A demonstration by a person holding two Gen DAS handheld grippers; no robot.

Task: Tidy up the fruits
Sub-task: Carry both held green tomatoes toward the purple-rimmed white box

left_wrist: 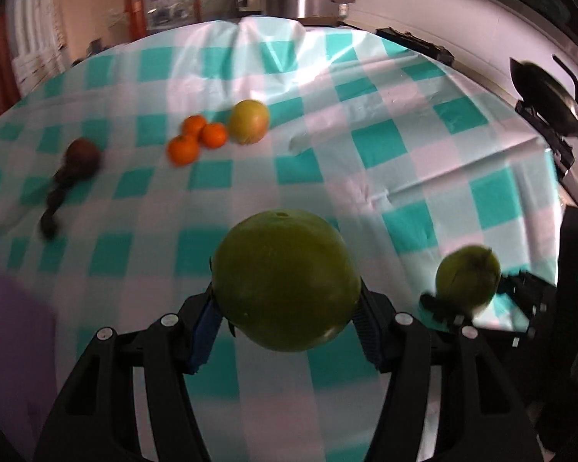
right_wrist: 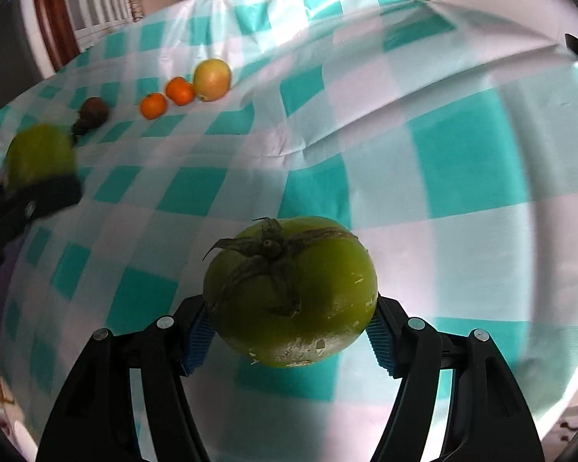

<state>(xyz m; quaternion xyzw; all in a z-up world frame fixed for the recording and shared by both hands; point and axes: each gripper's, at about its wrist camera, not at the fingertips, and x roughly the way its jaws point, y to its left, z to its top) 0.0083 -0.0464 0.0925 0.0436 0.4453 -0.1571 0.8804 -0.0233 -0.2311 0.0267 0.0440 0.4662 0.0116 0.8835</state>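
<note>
My left gripper (left_wrist: 287, 310) is shut on a smooth green fruit (left_wrist: 285, 281) and holds it above the checked tablecloth (left_wrist: 385, 123). My right gripper (right_wrist: 289, 325) is shut on a green fruit with a dried calyx (right_wrist: 291, 292); it also shows in the left wrist view (left_wrist: 468, 279) at the right. On the cloth farther off lie three oranges (left_wrist: 198, 136), a yellow-green apple (left_wrist: 249, 121) and a dark brown fruit (left_wrist: 83, 156). The right wrist view shows the apple (right_wrist: 212, 79), two oranges (right_wrist: 165, 98), the brown fruit (right_wrist: 94, 113) and the left gripper's fruit (right_wrist: 38, 156).
A steel cooker (left_wrist: 304, 0) stands past the table's far edge. A black pan (left_wrist: 545, 92) sits on a stand at the right. A dark twisted object (left_wrist: 56, 200) lies next to the brown fruit. A purple shape (left_wrist: 11, 319) is at the near left.
</note>
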